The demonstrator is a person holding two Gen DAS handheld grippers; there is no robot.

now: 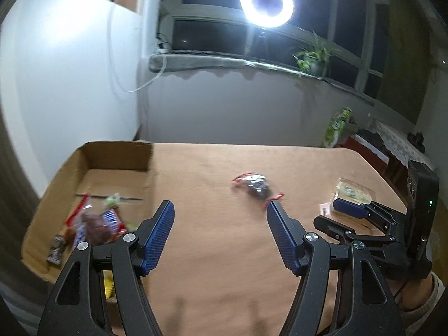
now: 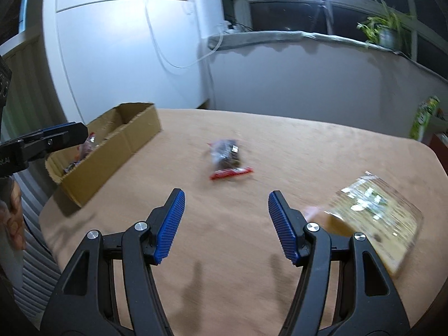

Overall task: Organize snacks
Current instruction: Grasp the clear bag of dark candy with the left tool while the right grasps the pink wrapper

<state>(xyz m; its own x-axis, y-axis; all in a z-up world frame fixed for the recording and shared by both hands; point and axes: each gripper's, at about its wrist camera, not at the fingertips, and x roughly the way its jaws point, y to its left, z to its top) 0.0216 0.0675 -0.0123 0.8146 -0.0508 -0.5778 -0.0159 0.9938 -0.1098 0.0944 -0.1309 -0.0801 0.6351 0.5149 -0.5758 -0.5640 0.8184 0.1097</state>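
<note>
Round-cornered table (image 2: 252, 252) w/ tan cloth, mostly bare; far edge runs close under the grey wall, right edge curves off past the clear pack. Open cardboard box (image 1: 117, 156) sits at the table's left edge, its left wall about flush w/ that edge, already holding several snack packs (image 1: 95, 224). Wide clear cloth btwn the box and the loose items. Left gripper (image 1: 219, 218) is over the table just right of the box, jaws spread apart, nothing btwn them. Small dark snack bag w/ red end strips (image 1: 253, 186) lies mid-table, ahead of and slightly right of the left gripper's tips, not touching. Right gripper (image 2: 225, 210) is also spread apart and empty; same bag (image 2: 226, 156) lies ahead of it, well clear. Clear-wrapped snack pack (image 2: 375, 212) lies just right of the right gripper's right finger (image 2: 282, 224), near the table's right edge; contact unclear due to blur.
</note>
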